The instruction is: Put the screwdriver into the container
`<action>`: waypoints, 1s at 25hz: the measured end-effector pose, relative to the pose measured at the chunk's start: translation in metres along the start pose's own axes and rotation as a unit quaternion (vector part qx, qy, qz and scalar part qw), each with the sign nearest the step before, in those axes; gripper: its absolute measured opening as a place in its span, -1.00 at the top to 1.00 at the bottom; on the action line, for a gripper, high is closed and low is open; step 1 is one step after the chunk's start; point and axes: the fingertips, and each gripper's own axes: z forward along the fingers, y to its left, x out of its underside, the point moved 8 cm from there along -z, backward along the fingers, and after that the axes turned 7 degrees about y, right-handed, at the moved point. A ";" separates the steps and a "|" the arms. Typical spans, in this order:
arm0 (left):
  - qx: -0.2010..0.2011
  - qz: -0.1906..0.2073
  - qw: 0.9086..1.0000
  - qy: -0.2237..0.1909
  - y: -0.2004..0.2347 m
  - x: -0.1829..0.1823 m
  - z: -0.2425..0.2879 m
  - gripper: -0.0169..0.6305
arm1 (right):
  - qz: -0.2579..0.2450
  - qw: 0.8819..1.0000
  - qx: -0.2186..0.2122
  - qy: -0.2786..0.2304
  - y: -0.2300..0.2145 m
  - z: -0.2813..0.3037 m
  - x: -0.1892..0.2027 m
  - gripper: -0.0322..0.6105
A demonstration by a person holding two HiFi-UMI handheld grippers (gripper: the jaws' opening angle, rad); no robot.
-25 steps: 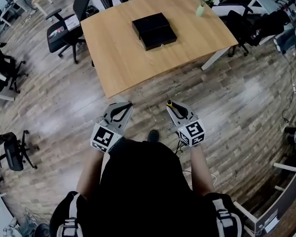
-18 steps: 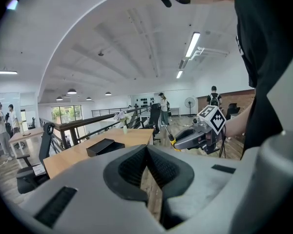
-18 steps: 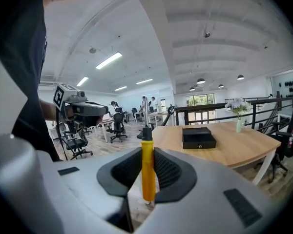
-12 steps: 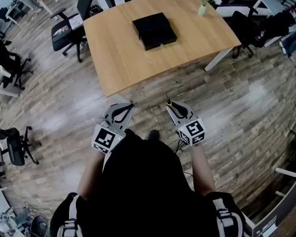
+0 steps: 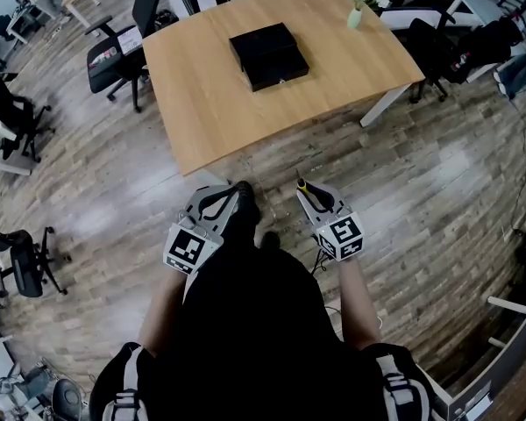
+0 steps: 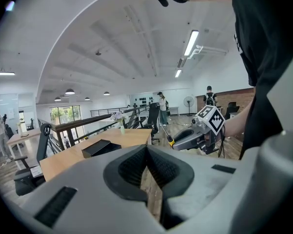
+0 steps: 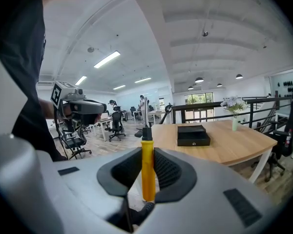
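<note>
My right gripper (image 7: 147, 154) is shut on a screwdriver (image 7: 147, 174) with a yellow handle, its metal shaft pointing forward past the jaw tips. In the head view the right gripper (image 5: 305, 191) hangs over the wood floor short of the table, the screwdriver (image 5: 302, 183) poking out in front. My left gripper (image 5: 224, 191) is level with it on the left, shut with nothing between its pads (image 6: 132, 167). The black container (image 5: 269, 55), a flat box, lies on the wooden table (image 5: 202, 103) ahead. The container (image 7: 193, 135) also shows in the right gripper view.
A small vase of flowers (image 5: 357, 11) stands at the table's far right corner. Office chairs (image 5: 114, 55) stand left of the table and along the left side of the room. A dark shoe (image 5: 244, 202) is on the floor between the grippers.
A dark shoe has stepped forward between the two grippers. Both grippers hold the same pose, the screwdriver still gripped on the right.
</note>
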 end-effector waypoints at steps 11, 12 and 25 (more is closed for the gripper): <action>0.042 -0.001 0.999 -0.015 0.023 -0.012 0.045 0.88 | 0.010 0.999 0.032 0.012 -0.018 0.002 -0.003 0.64; 0.047 0.000 0.999 -0.017 0.025 -0.015 0.050 0.88 | 0.014 0.999 0.036 0.015 -0.023 0.002 -0.003 0.64; 0.069 0.005 0.997 -0.038 0.082 -0.050 0.114 0.88 | 0.022 0.998 0.053 0.017 -0.081 0.035 -0.031 0.64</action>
